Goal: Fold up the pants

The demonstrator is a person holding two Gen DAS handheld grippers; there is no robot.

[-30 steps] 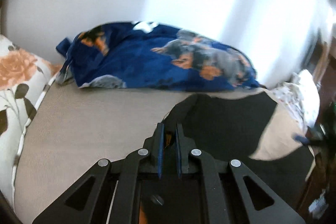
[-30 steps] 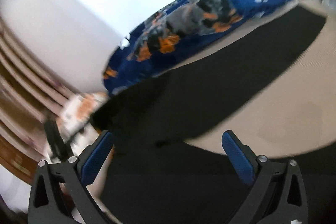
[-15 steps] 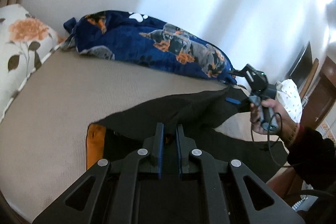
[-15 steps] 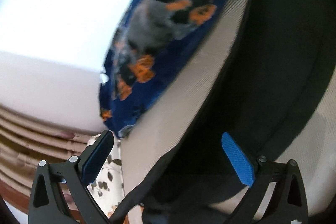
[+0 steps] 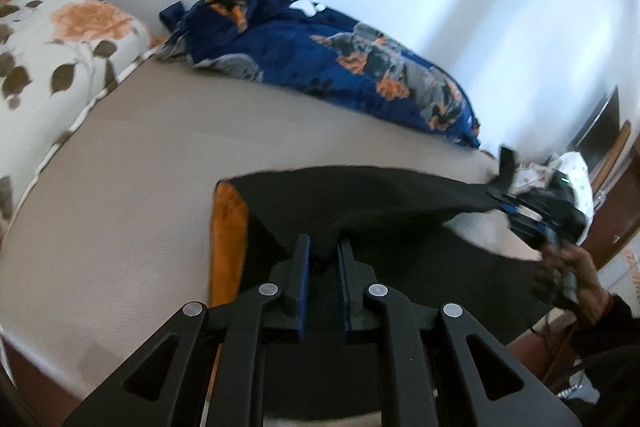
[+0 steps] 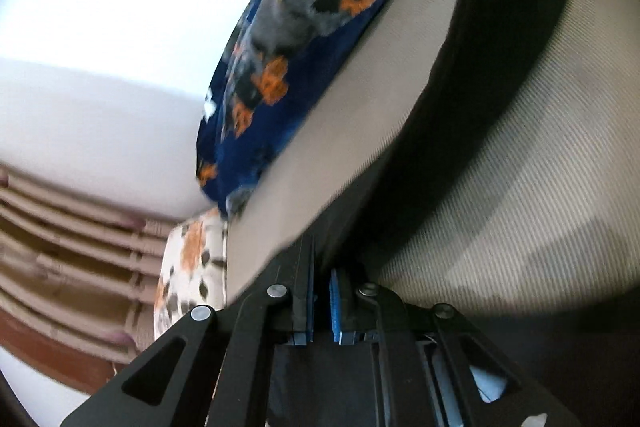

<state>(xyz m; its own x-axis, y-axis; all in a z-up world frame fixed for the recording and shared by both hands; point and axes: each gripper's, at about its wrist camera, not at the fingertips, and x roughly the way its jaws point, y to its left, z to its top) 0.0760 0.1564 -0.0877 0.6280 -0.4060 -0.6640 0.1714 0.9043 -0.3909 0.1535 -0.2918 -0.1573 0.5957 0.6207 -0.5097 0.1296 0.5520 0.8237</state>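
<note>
Black pants (image 5: 360, 199) with an orange inner waistband (image 5: 228, 239) are stretched above the beige bed (image 5: 140, 167). My left gripper (image 5: 323, 247) is shut on the pants near the waist end. My right gripper (image 5: 516, 215), seen at the right of the left wrist view, grips the far end of the fabric. In the right wrist view my right gripper (image 6: 322, 267) is shut on the pants (image 6: 500, 27), which run up and away as a dark band over the bed (image 6: 500, 187).
A blue dog-print blanket (image 5: 340, 59) lies along the wall at the bed's far side; it also shows in the right wrist view (image 6: 304, 27). A floral pillow (image 5: 52, 55) sits at the left. A white floral bundle (image 5: 576, 179) lies at the right edge.
My right gripper has closed on the pants' end; it was open before. Both grippers have pulled the fabric taut between them, and the left view has swung left.
</note>
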